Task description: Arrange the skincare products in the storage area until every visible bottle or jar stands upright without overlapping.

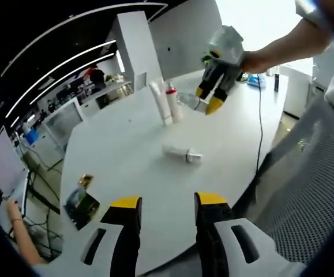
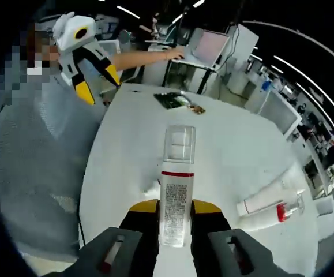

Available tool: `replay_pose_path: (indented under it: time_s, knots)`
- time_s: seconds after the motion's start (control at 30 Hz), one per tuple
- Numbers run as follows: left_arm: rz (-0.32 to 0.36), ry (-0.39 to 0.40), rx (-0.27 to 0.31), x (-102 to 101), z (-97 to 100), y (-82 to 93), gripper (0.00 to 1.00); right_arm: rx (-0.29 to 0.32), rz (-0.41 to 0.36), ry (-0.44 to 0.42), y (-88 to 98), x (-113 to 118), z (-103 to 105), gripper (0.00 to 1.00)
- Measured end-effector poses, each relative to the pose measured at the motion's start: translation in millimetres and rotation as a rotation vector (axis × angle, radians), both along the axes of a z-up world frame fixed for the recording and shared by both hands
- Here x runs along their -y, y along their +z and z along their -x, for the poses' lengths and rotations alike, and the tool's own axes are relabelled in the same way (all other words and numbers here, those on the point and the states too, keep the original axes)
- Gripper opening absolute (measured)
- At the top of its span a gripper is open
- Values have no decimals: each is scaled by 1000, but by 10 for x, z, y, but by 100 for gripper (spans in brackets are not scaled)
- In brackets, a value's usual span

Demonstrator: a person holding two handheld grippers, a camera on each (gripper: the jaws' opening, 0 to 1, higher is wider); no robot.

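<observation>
The right gripper (image 2: pixel 174 214) has its jaws closed on a spray bottle (image 2: pixel 177 196) with a clear cap and a red ring. In the left gripper view this same gripper is up at 1 o'clock, holding the bottle just beside two other things. Those two are a white tube (image 1: pixel 161 103) and a red-capped bottle (image 1: pixel 174 103). They stand upright, close together, on the white bench (image 1: pixel 126 150).

The left gripper (image 1: pixel 168 203) has its jaws open with nothing between them. It hangs at the near edge of the bench.

One small white bottle (image 1: pixel 181 153) lies on its side in the middle of the bench, well apart from the standing pair.

So I think the job is about half done. Two things stand up. The held bottle needs to be set down straight, and the lying one needs to be stood up too.

A small dark packet (image 1: pixel 81 203) lies at 8 o'clock.
</observation>
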State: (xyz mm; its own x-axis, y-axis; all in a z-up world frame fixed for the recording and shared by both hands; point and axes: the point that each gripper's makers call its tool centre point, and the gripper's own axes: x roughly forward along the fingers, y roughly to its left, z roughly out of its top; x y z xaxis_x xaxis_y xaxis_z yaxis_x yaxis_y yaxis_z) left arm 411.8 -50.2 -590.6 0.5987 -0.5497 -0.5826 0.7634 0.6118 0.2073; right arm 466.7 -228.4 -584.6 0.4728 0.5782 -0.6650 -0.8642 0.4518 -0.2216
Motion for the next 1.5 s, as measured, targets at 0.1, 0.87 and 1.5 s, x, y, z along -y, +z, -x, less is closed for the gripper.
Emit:
replay_pose_path:
  time_s: [0.1,0.87,1.5]
  knots:
    - [6,-2,-3,7,1,4,34,3,-130,-59,177,-97,72,12]
    - [584,-112,-262,898,245,742,45,-61,-767,-192,881,-625,649,12]
    - [704,59,-356,966,150,796,19,5,-378,-89,577,-1055,813,13]
